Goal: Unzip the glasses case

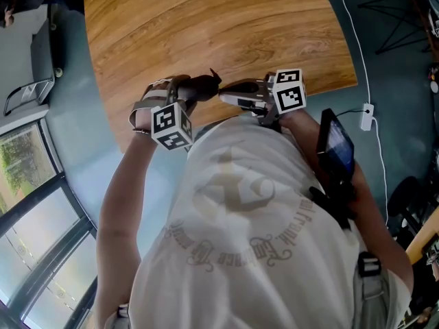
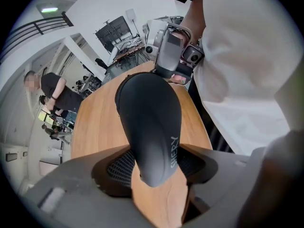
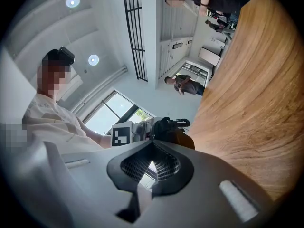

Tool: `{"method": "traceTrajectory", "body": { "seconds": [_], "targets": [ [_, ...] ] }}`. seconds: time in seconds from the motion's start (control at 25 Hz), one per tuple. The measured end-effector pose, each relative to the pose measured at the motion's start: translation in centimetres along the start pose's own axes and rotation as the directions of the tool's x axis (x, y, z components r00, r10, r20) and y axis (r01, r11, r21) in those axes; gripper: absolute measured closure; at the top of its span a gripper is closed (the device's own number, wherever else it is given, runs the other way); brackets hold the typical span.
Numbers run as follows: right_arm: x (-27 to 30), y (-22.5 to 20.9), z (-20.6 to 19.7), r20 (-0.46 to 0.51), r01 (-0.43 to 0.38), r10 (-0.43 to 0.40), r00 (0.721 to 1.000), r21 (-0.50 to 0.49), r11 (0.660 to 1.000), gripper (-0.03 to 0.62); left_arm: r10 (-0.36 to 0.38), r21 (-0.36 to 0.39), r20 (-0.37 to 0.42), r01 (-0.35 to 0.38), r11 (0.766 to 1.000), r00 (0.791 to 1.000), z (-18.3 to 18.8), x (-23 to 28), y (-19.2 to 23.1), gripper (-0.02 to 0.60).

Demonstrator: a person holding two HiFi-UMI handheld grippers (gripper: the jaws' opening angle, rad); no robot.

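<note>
The black glasses case (image 2: 149, 122) is held in the air above the near edge of the wooden table (image 1: 226, 26), just in front of the person's chest. It is not resting on the tabletop. The left gripper (image 2: 156, 169) clamps the case across its body. Both pads (image 2: 119, 167) press on opposite sides, so the jaws stand moderately apart, at the case's width. The rounded end of the case projects back toward the camera, and the far end points at the right gripper (image 2: 173, 56).

In the right gripper view, the right gripper (image 3: 152, 148) has its jaw tips closed together, right at the end of the case. Whether a zipper pull is pinched between the tips cannot be made out.

In the head view, the two grippers face each other and almost meet at the case. The left gripper points steeply down and the right gripper lies about level. Their marker cubes (image 1: 171, 125) sit just above the person's white shirt (image 1: 254, 218).
</note>
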State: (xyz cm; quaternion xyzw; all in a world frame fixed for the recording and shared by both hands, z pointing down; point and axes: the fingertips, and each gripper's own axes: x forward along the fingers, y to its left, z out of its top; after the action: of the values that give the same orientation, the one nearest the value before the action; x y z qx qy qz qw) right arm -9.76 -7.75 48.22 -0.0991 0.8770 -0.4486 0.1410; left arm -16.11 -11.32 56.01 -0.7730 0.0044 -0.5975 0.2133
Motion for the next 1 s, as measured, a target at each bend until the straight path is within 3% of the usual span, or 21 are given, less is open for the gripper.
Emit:
{"method": "traceTrajectory", "body": {
  "seconds": [0.24,0.48,0.64,1.0],
  "targets": [
    [-0.2,-0.1,0.1,0.005,0.023,-0.023,1.000,0.008,1.000,0.588,0.029,0.067,-0.076,-0.024,0.997,0.997,-0.3,0.1,0.8,0.298],
    [-0.3,-0.9,0.8,0.054,0.043,-0.047,0.997,0.071,0.997,0.588,0.012,0.060,-0.184,-0.001,0.998,0.983,-1.2,0.3,1.6,0.301],
    [-0.2,-1.0,0.5,0.052,0.052,-0.057,0.997,0.104,0.993,0.588,0.045,0.152,-0.238,-0.009,0.988,0.970,-1.4,0.4,1.6,0.302],
    [1.8,-1.3,-0.3,-0.021,0.079,-0.077,0.997,0.132,0.988,0.588,0.059,0.320,-0.325,0.052,0.946,0.944,-3.5,0.2,1.3,0.302]
  ]
}}
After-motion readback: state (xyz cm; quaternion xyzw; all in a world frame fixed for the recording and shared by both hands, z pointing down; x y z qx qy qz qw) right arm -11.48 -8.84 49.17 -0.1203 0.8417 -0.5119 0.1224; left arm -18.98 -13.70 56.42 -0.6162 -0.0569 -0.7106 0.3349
